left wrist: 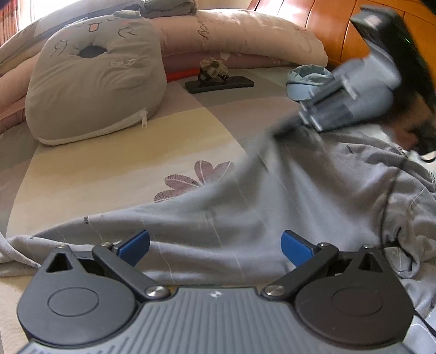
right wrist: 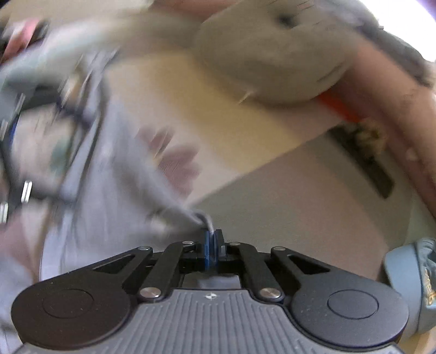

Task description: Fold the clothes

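A grey garment (left wrist: 245,217) with thin pale stripes lies rumpled on the bed. My left gripper (left wrist: 215,246) is open just above its near part, blue pads wide apart with cloth under them. My right gripper (right wrist: 211,237) is shut on an edge of the grey garment (right wrist: 114,207), which stretches off to the left, blurred by motion. In the left wrist view the right gripper (left wrist: 288,126) shows at the upper right, lifting a peak of the cloth, with a hand behind it.
A grey cat cushion (left wrist: 95,76) and long pink pillows (left wrist: 245,35) lie at the back. A black phone (left wrist: 219,84) with a flower ornament rests on the patterned sheet (left wrist: 109,168). A blue cap (left wrist: 305,84) sits near the wooden headboard (left wrist: 327,24).
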Available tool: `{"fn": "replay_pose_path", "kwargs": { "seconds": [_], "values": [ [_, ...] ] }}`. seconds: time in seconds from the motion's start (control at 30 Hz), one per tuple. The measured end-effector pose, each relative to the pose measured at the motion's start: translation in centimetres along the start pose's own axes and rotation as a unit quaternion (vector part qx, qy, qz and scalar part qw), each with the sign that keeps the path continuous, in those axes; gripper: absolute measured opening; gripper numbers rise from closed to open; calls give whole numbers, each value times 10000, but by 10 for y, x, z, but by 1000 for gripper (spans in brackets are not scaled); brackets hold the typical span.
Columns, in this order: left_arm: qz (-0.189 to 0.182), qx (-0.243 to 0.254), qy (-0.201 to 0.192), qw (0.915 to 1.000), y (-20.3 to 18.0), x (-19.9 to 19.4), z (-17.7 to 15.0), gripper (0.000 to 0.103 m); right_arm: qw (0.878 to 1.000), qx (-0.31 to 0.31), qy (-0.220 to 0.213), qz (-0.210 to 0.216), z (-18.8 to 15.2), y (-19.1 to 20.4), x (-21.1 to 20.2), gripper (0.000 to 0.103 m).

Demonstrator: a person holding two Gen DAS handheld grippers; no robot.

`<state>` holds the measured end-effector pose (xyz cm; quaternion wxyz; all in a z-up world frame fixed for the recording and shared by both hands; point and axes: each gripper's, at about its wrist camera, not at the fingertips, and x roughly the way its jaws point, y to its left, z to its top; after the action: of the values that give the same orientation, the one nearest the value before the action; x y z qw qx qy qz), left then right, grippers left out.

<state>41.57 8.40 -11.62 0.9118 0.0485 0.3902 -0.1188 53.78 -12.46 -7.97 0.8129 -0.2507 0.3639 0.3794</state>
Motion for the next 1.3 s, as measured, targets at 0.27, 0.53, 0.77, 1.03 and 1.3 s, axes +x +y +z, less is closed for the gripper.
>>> {"fn": "replay_pose_path", "kwargs": {
  "seconds": [0.27, 0.53, 0.77, 1.03, 1.3],
  "values": [
    [38, -120, 29, 9999, 5, 1, 0, 102, 9961, 748, -274, -372, 1, -25, -10, 28],
    [-28, 27, 19, 10000, -3, 1, 2, 102, 9857, 1118, 325, -1219, -64, -69, -70, 59],
    [-17, 49, 60, 10000, -6, 3, 1, 102, 9819, 1551, 542, -941, -116, -84, -69, 56],
    [-5, 49, 72, 10000, -6, 4, 0, 102, 9606, 2333, 417, -1450, -140, -113, -70, 4],
    [-41, 25, 71, 10000, -7, 2, 1, 102, 9639, 2107, 126, -1624, -117, -78, -99, 48]
  ]
}}
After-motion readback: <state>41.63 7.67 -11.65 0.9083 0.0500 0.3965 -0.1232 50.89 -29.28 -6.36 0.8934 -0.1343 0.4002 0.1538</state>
